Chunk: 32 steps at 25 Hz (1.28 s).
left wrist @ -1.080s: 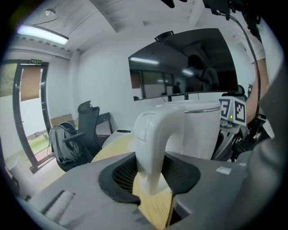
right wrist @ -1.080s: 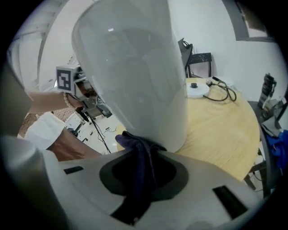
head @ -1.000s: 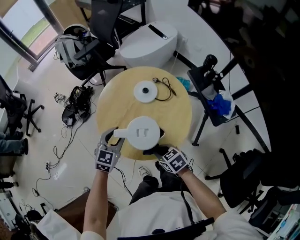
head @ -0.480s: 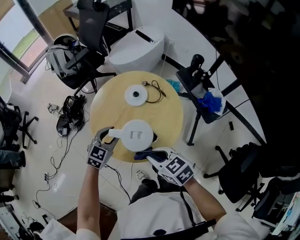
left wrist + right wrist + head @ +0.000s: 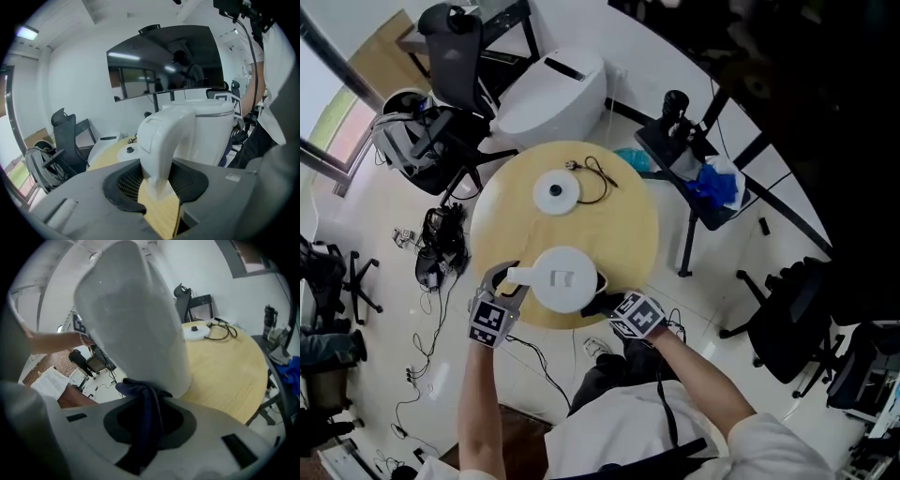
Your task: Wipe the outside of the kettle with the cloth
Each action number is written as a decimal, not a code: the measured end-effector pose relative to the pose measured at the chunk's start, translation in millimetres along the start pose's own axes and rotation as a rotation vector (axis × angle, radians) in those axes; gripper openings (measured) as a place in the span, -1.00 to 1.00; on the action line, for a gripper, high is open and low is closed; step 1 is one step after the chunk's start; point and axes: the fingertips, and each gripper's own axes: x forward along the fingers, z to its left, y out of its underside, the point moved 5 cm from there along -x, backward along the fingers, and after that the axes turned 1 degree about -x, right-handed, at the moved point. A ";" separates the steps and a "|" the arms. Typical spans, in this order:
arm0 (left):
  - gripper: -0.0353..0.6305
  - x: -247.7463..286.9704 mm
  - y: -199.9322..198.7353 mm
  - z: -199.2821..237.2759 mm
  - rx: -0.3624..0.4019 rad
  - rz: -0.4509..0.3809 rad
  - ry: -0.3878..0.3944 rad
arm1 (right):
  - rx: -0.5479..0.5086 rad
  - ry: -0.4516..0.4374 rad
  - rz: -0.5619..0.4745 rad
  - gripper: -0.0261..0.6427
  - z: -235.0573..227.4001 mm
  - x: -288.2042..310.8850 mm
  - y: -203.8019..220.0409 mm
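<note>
The left gripper (image 5: pixel 158 197) clamps the handle (image 5: pixel 161 136) to steady the kettle (image 5: pixel 564 279) while the right gripper (image 5: pixel 146 427) pinches the cloth (image 5: pixel 143 404) against its side for wiping.

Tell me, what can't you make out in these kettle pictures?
Kettle sides: head view, its lid covers them.
Handle: right gripper view, behind the kettle.
Cloth: head view, mostly under the right gripper.
Cable end: head view, too small.
</note>
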 end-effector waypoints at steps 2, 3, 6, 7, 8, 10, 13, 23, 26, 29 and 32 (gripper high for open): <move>-0.41 0.8 -0.7 0.9 0.002 0.005 0.001 | 0.038 0.021 0.036 -0.72 -15.0 12.6 10.2; -0.41 1.1 -1.0 1.0 0.003 0.006 0.003 | 0.045 0.035 0.051 -0.72 -21.6 16.2 13.8; -0.41 2.1 -1.0 1.5 0.002 0.009 0.007 | 0.023 0.063 0.049 -0.72 -26.5 12.2 9.1; -0.41 2.6 -0.9 2.5 -0.001 0.011 0.007 | -0.001 0.077 0.035 -0.72 -24.0 5.1 3.4; -0.41 3.1 -1.0 3.8 -0.002 0.012 0.006 | -0.023 0.093 0.012 -0.72 -20.5 -4.9 -3.8; -0.41 4.0 -0.8 6.0 0.000 0.013 0.004 | -0.056 0.118 -0.056 -0.72 -11.8 -32.0 -21.0; -0.42 5.3 0.3 6.0 -0.001 0.009 0.007 | -0.098 0.134 -0.182 -0.72 7.5 -77.9 -50.7; -0.41 7.1 -2.7 8.6 0.016 0.019 0.035 | -0.106 0.167 -0.249 -0.72 18.7 -111.6 -76.8; -0.41 9.0 -5.7 10.2 0.019 0.014 0.064 | -0.088 0.152 -0.194 -0.72 4.7 -92.7 -68.0; -0.41 10.2 -7.8 11.1 0.033 0.022 0.101 | -0.074 0.135 -0.135 -0.72 -12.7 -69.4 -56.7; -0.41 13.8 -10.6 13.1 0.078 0.052 0.153 | -0.054 0.111 -0.064 -0.72 -30.5 -40.1 -40.3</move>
